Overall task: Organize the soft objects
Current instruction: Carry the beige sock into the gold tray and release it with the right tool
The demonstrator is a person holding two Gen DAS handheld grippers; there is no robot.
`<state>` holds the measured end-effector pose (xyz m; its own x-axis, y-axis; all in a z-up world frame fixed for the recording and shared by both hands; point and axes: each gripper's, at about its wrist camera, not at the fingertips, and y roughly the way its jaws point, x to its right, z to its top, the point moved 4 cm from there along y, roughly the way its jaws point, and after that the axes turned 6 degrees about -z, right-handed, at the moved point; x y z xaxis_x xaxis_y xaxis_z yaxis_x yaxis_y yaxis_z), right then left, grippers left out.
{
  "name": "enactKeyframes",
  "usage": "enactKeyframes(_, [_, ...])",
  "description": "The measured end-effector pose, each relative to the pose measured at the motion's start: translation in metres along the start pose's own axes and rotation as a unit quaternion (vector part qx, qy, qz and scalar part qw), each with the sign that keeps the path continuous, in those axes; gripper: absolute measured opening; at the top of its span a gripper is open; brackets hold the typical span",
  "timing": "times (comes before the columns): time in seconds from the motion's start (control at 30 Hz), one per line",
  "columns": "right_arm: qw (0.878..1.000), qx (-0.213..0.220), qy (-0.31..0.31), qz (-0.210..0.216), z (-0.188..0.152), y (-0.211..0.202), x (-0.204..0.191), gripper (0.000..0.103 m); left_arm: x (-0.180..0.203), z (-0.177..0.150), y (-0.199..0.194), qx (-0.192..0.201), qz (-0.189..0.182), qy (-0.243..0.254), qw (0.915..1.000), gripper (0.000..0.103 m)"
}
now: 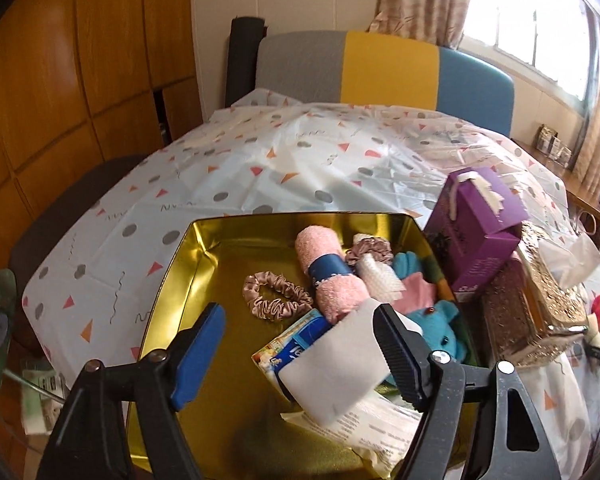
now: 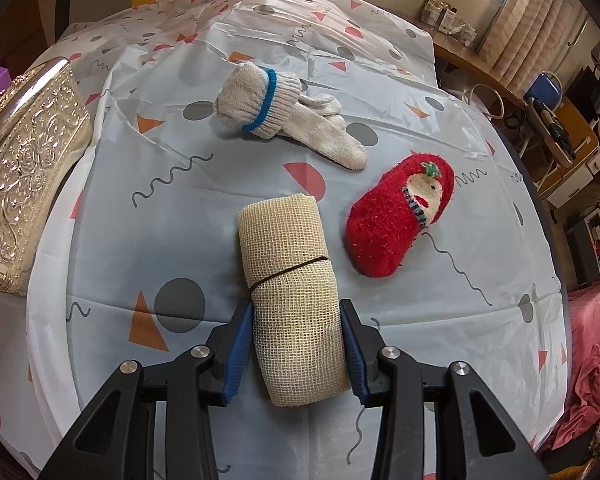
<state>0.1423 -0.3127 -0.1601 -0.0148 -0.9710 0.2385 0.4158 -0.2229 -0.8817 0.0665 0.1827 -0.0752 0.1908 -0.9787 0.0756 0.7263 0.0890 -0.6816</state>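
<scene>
Now, with my right gripper clenched on the mesh roll lying on the tablecloth, I'd lift it straight and carry it toward the gold tin, where my left gripper hangs released.

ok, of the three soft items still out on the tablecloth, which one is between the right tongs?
The rolled beige mesh cloth bound with a dark elastic band. The red fuzzy sock and the white knit gloves with a blue cuff stripe lie farther off, untouched.
</scene>
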Motion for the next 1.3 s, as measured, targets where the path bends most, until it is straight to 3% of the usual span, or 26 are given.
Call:
enactKeyframes(0.33, [0.998,0.024,0.049,0.044,0.038,-0.025,-0.013,0.042,0.01,-0.007,-0.011,0.005,-0.016,0.018,0.9997,0.081])
enactKeyframes(0.83, [0.994,0.095,0.017,0.048,0.144,-0.093,-0.07,0.042,-0.006,-0.018,-0.009,-0.003,-0.011,0.005,0.9999,0.081])
enactKeyframes(1.07, [0.982,0.156,-0.047,0.099,0.185,-0.156,-0.153,0.042,-0.026,-0.017,-0.019,0.012,0.013,-0.013,0.9998,0.086])
enactKeyframes(1.3, [0.958,0.178,-0.143,0.174,0.166,-0.197,-0.267,0.042,-0.045,-0.018,-0.029,0.02,0.025,-0.029,0.9991,0.086])
